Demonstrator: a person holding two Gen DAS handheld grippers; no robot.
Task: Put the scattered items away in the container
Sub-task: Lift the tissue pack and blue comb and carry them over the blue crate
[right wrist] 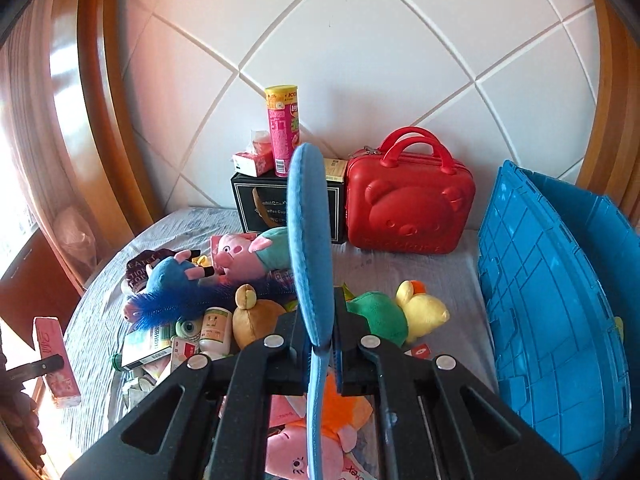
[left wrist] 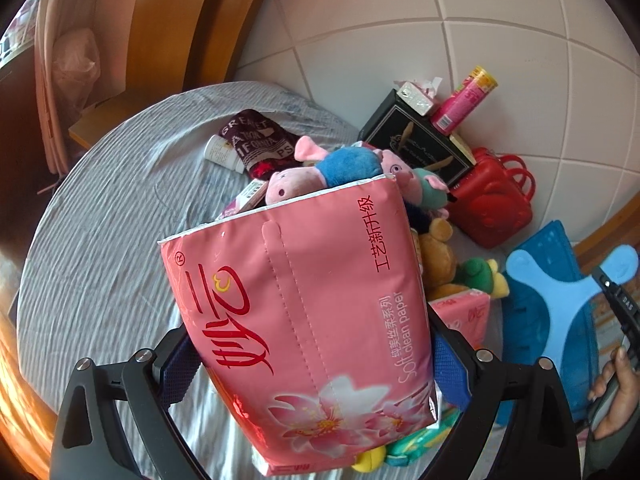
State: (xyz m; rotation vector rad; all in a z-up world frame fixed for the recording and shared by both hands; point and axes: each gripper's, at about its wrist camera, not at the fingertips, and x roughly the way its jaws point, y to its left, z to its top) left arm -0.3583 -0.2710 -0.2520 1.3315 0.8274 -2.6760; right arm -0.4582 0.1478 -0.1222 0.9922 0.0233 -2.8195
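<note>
In the left wrist view, the left gripper [left wrist: 316,364] is clamped on a pink tissue pack [left wrist: 304,320], its blue pads pressing the pack's two sides, and holds it lifted above the grey sheet [left wrist: 100,240]. Behind the pack lie a blue-clothed pig plush [left wrist: 340,166], a brown bear plush [left wrist: 438,256] and a dark printed cloth [left wrist: 256,144], with a black box [left wrist: 416,140] and a red bear case [left wrist: 496,200] against the far white padded wall [left wrist: 440,32]. At the right edge a hand [left wrist: 612,392] holds the other tool beside a blue flat object [left wrist: 560,300]. In the right wrist view, the right gripper [right wrist: 322,356] is fully closed on that blue flat object [right wrist: 312,240], seen edge-on and standing upright. The blue container [right wrist: 552,300] stands open at the right, near the red bear case [right wrist: 408,204]; a duck plush [right wrist: 416,312] and a pink pig plush [right wrist: 244,256] lie scattered on the sheet.
</note>
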